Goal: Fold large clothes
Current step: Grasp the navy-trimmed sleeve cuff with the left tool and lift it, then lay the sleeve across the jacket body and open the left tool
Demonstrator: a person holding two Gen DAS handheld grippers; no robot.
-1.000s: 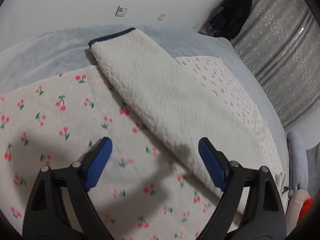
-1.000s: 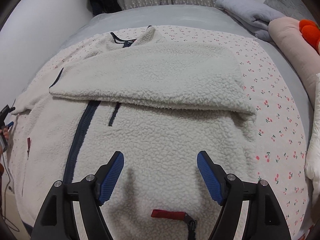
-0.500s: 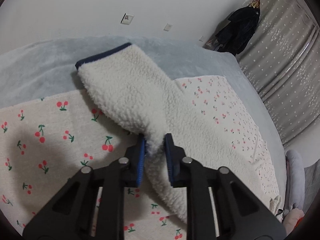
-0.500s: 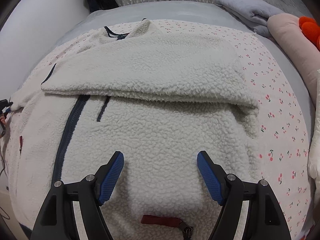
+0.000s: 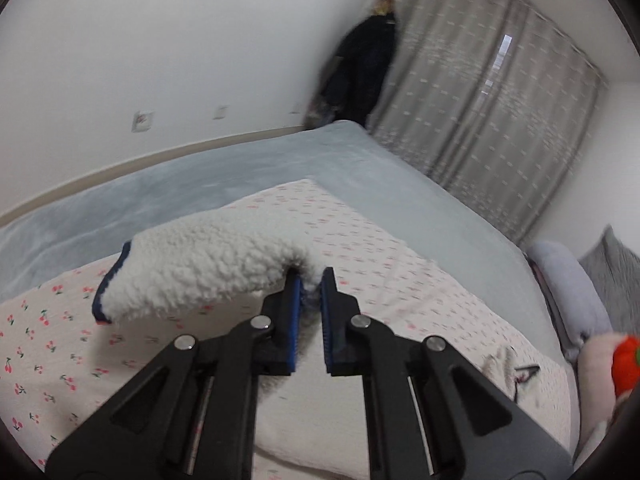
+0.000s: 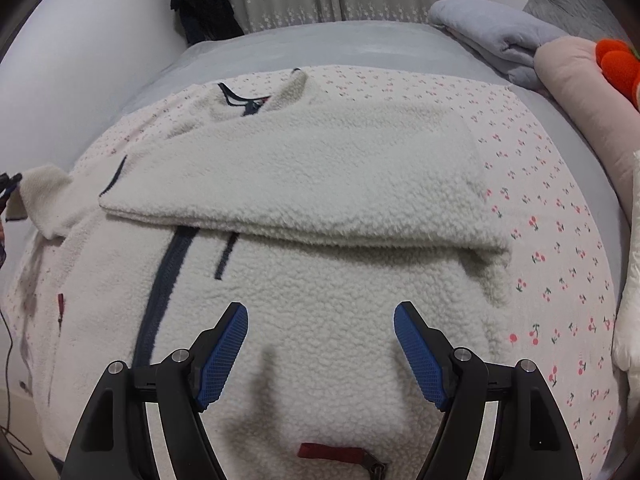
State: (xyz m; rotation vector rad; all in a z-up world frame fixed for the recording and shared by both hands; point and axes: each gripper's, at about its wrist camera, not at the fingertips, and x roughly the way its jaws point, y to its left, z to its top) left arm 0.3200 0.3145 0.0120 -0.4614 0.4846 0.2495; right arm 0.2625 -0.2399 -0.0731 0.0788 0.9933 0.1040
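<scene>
A cream fleece jacket (image 6: 304, 280) with a navy zipper (image 6: 160, 292) lies spread on the bed. One sleeve (image 6: 300, 184) is folded across its chest. My left gripper (image 5: 310, 292) is shut on the other sleeve (image 5: 200, 268) and holds it lifted above the cherry-print sheet (image 5: 52, 344); its navy cuff (image 5: 106, 292) hangs to the left. That lifted sleeve also shows at the left edge of the right wrist view (image 6: 44, 192). My right gripper (image 6: 320, 320) is open and empty, hovering over the jacket's lower body near the red zipper pull (image 6: 332, 450).
The cherry-print sheet (image 6: 560, 272) covers a grey bed (image 6: 320, 48). Folded grey bedding (image 6: 496, 32), a pink pillow (image 6: 580, 80) and an orange plush toy (image 6: 618, 64) lie at the right. A dark coat (image 5: 360, 64) hangs by the curtains (image 5: 500, 112); a wall is at the left.
My left gripper closed on the sleeve and has lifted it off the sheet, swinging toward the jacket. The right gripper stayed open and moved slightly over the jacket body.
</scene>
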